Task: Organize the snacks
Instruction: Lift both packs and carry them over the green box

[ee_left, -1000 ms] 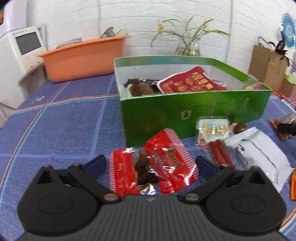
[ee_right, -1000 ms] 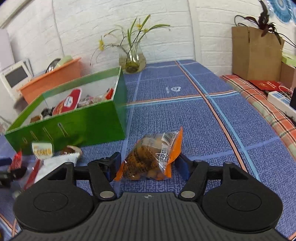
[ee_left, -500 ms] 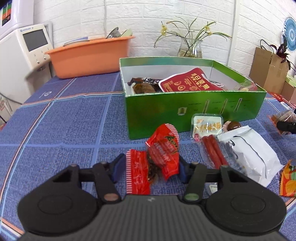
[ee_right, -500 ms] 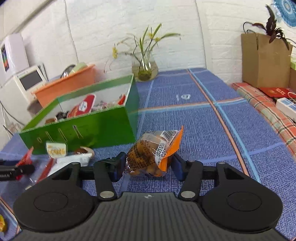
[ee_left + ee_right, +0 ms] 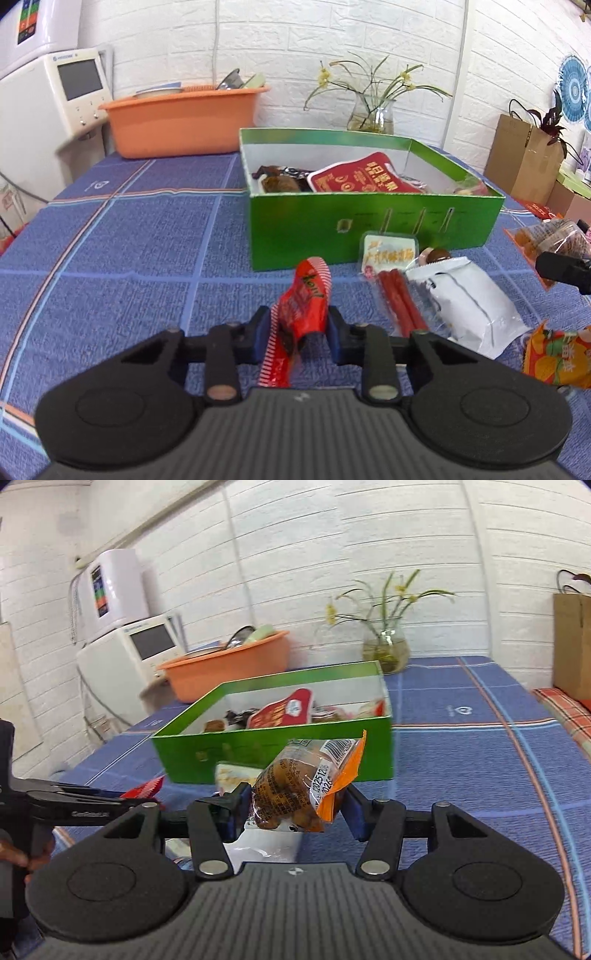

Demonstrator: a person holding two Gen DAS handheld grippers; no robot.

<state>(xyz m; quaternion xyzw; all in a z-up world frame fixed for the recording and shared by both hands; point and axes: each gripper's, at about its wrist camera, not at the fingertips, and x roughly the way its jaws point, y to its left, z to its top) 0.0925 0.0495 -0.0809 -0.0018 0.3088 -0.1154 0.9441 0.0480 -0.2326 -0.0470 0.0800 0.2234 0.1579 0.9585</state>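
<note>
The green box [image 5: 373, 229] sits mid-table on the blue cloth [image 5: 147, 258], already partly filled. Near its front edge the left gripper [image 5: 295, 338] is clamped on a red striped packet [image 5: 304, 306]; the right gripper [image 5: 293, 806] pinches an orange-edged bag of brown snacks [image 5: 303, 786], seemingly lifted clear. Both wrappers are slick, so a loose pinch could let either slip before reaching the box.

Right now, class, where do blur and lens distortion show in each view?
Left wrist view: fisheye bows the white brick wall; the red striped snack wrapper looks sharp. Right wrist view: the green cardboard box is motion-smeared and the wall tilts.
</note>
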